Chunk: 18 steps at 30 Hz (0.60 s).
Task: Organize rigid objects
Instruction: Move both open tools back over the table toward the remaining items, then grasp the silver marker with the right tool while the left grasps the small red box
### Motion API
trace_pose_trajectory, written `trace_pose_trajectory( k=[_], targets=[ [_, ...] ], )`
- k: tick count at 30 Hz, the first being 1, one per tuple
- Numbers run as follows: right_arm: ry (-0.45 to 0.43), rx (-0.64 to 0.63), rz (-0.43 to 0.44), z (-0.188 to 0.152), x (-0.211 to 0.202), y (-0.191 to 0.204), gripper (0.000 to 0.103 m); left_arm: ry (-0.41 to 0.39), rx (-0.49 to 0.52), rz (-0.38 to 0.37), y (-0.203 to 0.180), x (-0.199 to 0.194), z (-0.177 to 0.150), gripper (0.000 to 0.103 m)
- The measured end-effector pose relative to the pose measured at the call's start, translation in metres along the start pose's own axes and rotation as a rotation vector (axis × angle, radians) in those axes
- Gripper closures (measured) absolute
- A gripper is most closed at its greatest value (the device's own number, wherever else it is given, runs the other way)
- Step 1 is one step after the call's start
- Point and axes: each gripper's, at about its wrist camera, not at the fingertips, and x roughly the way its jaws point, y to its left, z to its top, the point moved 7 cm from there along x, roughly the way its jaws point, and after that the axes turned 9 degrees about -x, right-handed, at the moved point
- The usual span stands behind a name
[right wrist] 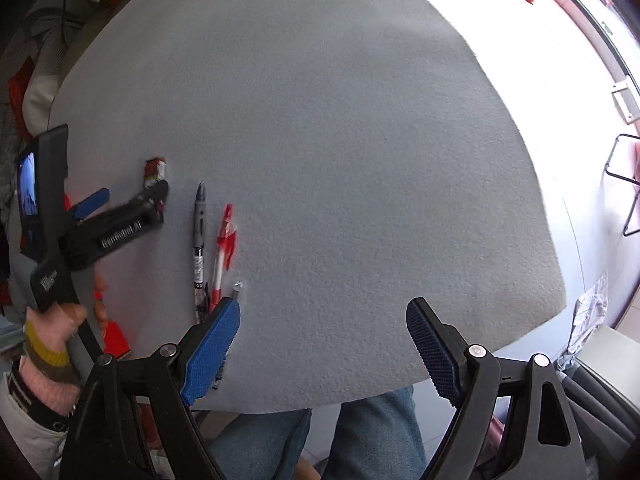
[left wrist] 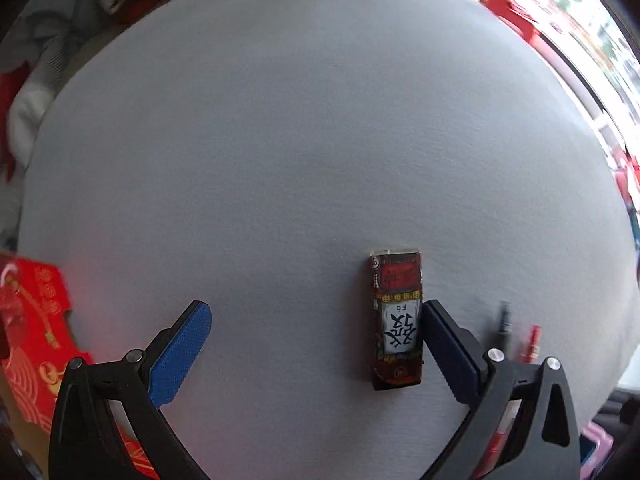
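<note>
Filling most of the frame, grey worktop; left gripper fingers spread wide, right finger touching small dark box lower right of centre; right gripper wide, holding nothing; grey pen and red pen side by side at lower left

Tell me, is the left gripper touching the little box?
Cannot tell. In the left wrist view the left gripper is open; one finger sits right against the box edge, but no clear gap or contact shows.

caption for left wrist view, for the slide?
Open left claw beside a small dark box lying on the grey table.
</note>
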Motion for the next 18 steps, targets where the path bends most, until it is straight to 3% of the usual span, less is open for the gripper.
trace_pose_trajectory(
  k=[3,8,12,15,17,18],
  targets=[
    [0.039,-0.026,0.036,-0.006,0.018,0.020,0.017,0.037,-0.063,-0.025,0.014,0.005,0.004,0.000],
    [0.121,-0.043,0.061,-0.033,0.055,0.055,0.017,0.003,-0.030,-0.013,0.006,0.003,0.007,0.000],
    [0.128,-0.023,0.068,-0.047,0.071,0.074,0.017,-0.001,-0.061,-0.034,0.006,0.003,0.006,0.000],
    [0.127,-0.054,0.036,-0.058,0.085,0.093,0.017,-0.019,-0.055,-0.044,0.011,0.004,0.009,0.000],
    [0.104,-0.140,-0.059,-0.062,0.090,0.107,0.018,-0.030,-0.051,-0.049,0.010,0.002,0.005,0.000],
    [0.095,-0.188,-0.102,-0.064,0.091,0.112,0.025,-0.034,-0.048,-0.050,0.010,0.002,0.005,0.000]
  ],
)
